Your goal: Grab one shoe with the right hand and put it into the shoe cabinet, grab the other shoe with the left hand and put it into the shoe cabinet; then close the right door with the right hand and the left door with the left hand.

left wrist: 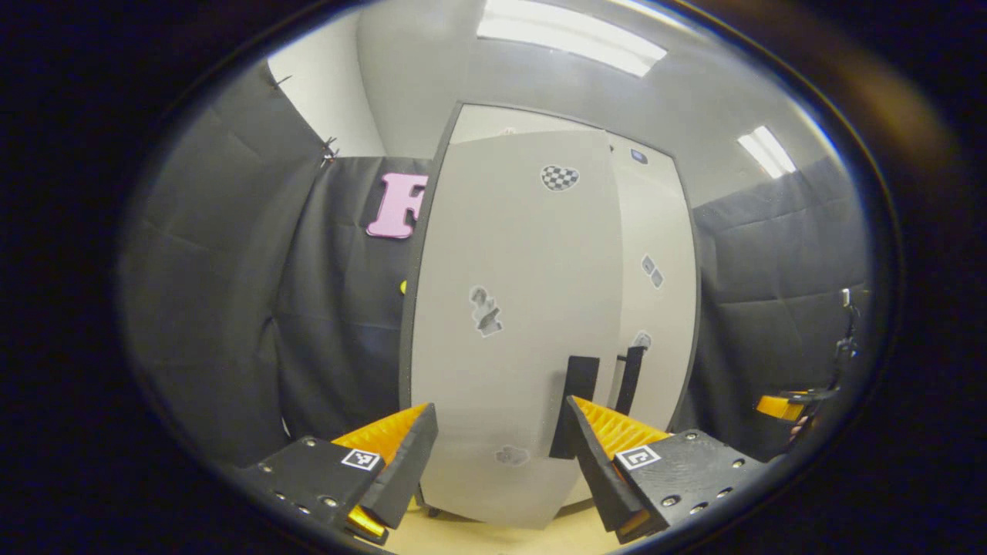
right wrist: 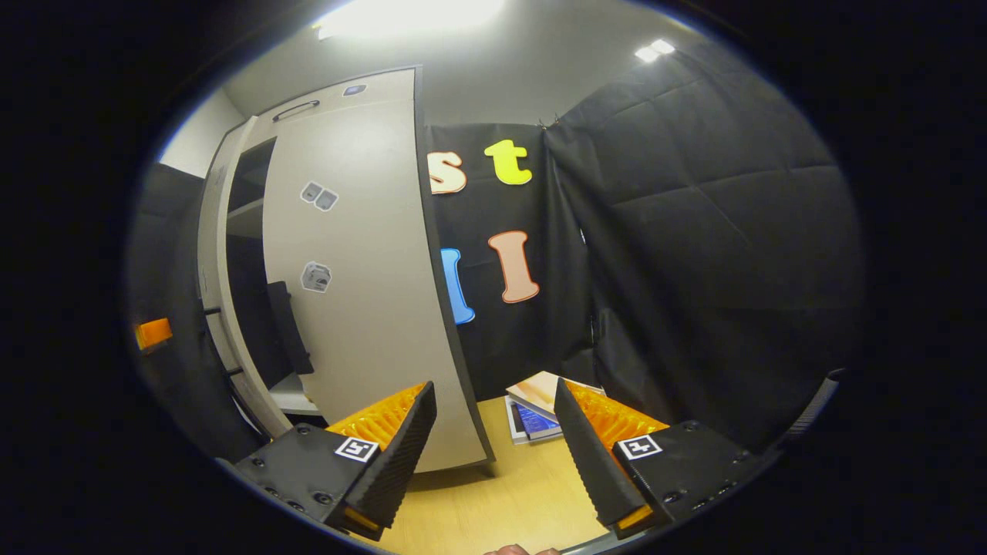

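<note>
The tall light-grey shoe cabinet stands close ahead. In the left gripper view its left door fills the middle and stands slightly ajar, in front of the right door. Two black handles sit where the doors meet. My left gripper is open just before the left door, with nothing between its fingers. In the right gripper view the right door is nearly shut, and a dark gap at its left shows shelves inside. My right gripper is open and holds nothing, low beside the door's outer edge.
Several books lie on the wooden floor right of the cabinet. Black cloth walls close in on both sides. The right gripper shows at the far right of the left gripper view.
</note>
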Demonstrator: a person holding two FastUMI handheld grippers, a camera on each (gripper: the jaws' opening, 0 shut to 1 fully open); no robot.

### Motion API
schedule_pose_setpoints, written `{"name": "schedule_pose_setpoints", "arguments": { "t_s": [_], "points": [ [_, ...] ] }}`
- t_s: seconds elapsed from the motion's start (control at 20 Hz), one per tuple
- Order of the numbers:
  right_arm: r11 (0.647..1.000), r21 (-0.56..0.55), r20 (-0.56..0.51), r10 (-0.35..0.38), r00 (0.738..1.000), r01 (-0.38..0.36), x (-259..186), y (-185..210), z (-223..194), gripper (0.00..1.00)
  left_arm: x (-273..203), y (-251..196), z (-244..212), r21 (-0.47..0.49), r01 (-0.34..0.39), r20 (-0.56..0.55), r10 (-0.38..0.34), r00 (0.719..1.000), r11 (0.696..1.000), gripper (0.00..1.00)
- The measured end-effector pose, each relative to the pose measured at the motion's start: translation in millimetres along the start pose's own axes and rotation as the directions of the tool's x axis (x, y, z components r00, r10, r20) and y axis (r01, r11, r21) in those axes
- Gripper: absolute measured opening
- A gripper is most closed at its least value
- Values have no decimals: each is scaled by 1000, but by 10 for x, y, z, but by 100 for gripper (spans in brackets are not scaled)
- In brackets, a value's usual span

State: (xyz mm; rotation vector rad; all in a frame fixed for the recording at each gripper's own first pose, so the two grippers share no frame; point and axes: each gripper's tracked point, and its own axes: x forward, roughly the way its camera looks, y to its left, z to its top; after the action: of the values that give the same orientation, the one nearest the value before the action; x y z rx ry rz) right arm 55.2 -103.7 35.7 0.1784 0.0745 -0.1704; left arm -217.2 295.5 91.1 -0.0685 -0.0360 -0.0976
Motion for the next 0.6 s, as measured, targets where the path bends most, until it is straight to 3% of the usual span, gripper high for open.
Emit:
{"name": "schedule_pose_setpoints", "arguments": {
  "t_s": [0.05, 0.2, 0.3, 0.35, 0.45, 0.5, 0.6],
  "points": [
    [1000, -8, 3, 13, 1000, -13, 12, 65, 6, 97, -36, 58, 0, 9, -22, 11, 22, 1000, 1000, 99],
    [998, -43, 13, 52, 999, -51, -7, 279, 2, 97, -103, 142, -9, -1, -65, 37, 65, 997, 998, 92],
    [995, -64, 10, 80, 997, -79, -28, 421, -69, 97, -179, 159, -73, -20, -81, 34, 81, 996, 997, 99],
    [993, -68, 6, 94, 996, -93, -46, 493, -112, 96, -205, 185, -116, -26, -94, 30, 95, 995, 995, 94],
    [990, -77, -7, 116, 993, -116, -64, 621, -213, 96, -277, 249, -222, -33, -123, 15, 124, 992, 992, 94],
    [989, -81, -15, 126, 992, -127, -85, 675, -265, 92, -305, 250, -295, -38, -131, -3, 131, 991, 991, 97],
    [985, -88, -28, 143, 989, -145, -122, 784, -362, 96, -343, 260, -423, -37, -137, -46, 135, 990, 990, 99]
  ]
}}
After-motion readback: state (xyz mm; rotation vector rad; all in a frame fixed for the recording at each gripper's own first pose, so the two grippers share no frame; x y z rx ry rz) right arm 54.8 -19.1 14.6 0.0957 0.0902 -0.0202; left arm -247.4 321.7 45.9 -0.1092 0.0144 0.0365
